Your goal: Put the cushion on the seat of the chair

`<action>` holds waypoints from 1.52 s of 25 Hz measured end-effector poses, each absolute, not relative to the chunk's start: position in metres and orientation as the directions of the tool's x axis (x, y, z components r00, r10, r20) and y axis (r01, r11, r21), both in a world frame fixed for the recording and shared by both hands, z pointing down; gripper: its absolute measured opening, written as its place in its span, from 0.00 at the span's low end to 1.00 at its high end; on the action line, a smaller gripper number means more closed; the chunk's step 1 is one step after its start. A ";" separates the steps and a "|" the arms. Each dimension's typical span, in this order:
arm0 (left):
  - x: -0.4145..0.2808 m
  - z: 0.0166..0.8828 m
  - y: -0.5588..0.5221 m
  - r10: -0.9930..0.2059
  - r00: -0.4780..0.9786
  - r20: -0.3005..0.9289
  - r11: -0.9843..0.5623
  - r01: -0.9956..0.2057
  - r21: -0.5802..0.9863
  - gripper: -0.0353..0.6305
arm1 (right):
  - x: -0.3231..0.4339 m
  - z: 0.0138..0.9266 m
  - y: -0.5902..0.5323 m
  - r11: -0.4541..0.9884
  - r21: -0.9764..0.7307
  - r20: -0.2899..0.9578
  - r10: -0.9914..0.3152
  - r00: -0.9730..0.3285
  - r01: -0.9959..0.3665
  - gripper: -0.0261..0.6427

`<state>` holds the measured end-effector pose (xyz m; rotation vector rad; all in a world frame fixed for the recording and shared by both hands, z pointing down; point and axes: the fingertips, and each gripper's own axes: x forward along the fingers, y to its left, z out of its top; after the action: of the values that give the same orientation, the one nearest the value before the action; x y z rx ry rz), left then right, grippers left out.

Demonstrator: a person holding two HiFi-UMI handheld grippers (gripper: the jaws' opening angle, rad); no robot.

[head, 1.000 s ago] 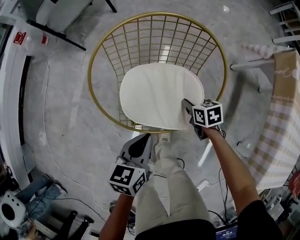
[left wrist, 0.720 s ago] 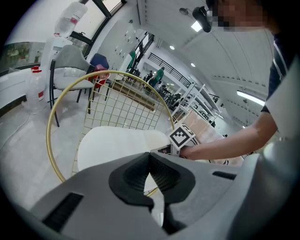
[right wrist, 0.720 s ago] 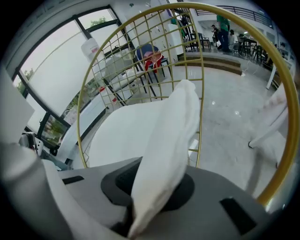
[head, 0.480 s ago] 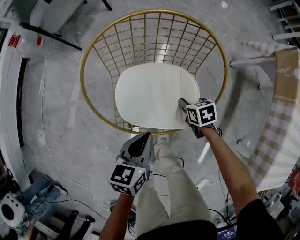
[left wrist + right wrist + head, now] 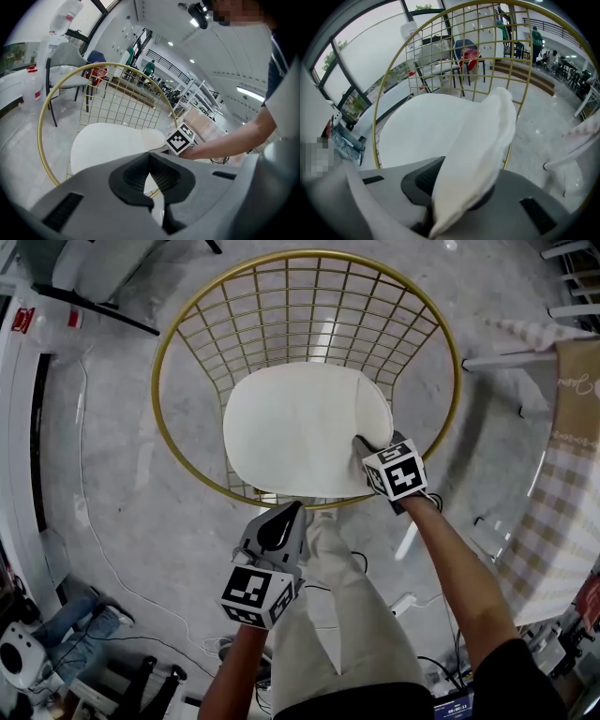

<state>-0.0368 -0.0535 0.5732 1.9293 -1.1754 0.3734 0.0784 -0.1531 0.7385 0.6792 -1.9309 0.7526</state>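
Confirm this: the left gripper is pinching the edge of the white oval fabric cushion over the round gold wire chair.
Wrong gripper: the right gripper is pinching the edge of the white oval fabric cushion over the round gold wire chair; the right gripper view shows it.

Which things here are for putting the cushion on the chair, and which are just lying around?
For the job:
- white cushion
- gold wire chair
- right gripper, shut on the cushion's edge
- left gripper, shut and empty

Just lying about:
- checked tablecloth
- grey chair in the background
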 end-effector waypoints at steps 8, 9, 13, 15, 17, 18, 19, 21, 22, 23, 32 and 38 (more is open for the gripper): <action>-0.036 0.583 -0.057 -0.576 0.524 0.627 -0.229 -0.840 0.492 0.06 | 0.078 0.747 -0.153 0.677 -0.209 0.895 -0.158 -0.416 -0.706 0.13; -0.036 0.585 -0.059 -0.579 0.523 0.625 -0.231 -0.841 0.489 0.06 | 0.078 0.748 -0.153 0.680 -0.207 0.896 -0.157 -0.415 -0.704 0.13; -0.034 0.590 -0.064 -0.575 0.523 0.629 -0.240 -0.843 0.482 0.06 | 0.077 0.751 -0.153 0.691 -0.206 0.897 -0.149 -0.416 -0.693 0.13; -0.031 0.593 -0.066 -0.573 0.524 0.631 -0.242 -0.843 0.481 0.06 | 0.077 0.752 -0.154 0.691 -0.211 0.896 -0.146 -0.420 -0.691 0.13; -0.029 0.596 -0.068 -0.568 0.526 0.633 -0.246 -0.842 0.479 0.06 | 0.077 0.753 -0.154 0.689 -0.220 0.894 -0.142 -0.426 -0.691 0.13; -0.027 0.597 -0.068 -0.566 0.528 0.634 -0.249 -0.842 0.479 0.06 | 0.078 0.753 -0.154 0.689 -0.222 0.893 -0.140 -0.428 -0.690 0.13; -0.026 0.598 -0.069 -0.563 0.529 0.635 -0.252 -0.841 0.478 0.06 | 0.078 0.754 -0.154 0.689 -0.223 0.893 -0.139 -0.428 -0.689 0.13; -0.024 0.601 -0.069 -0.555 0.532 0.639 -0.259 -0.841 0.475 0.06 | 0.078 0.754 -0.154 0.689 -0.224 0.893 -0.137 -0.428 -0.689 0.13; -0.023 0.603 -0.070 -0.551 0.533 0.642 -0.264 -0.841 0.472 0.06 | 0.078 0.755 -0.154 0.688 -0.226 0.894 -0.135 -0.427 -0.690 0.13; -0.022 0.605 -0.070 -0.547 0.533 0.645 -0.270 -0.842 0.467 0.06 | 0.078 0.755 -0.155 0.686 -0.228 0.895 -0.133 -0.427 -0.691 0.13; -0.010 0.630 -0.083 -0.498 0.545 0.674 -0.327 -0.839 0.436 0.06 | 0.078 0.755 -0.155 0.668 -0.242 0.892 -0.131 -0.432 -0.703 0.13; -0.003 0.646 -0.116 -0.494 0.546 0.676 -0.395 -0.834 0.385 0.06 | 0.078 0.754 -0.155 0.666 -0.246 0.890 -0.133 -0.437 -0.704 0.14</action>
<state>-0.0026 -0.1165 0.6458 2.0638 -1.0674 0.6048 0.0781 -0.1554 0.7545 0.6533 -1.9411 0.7649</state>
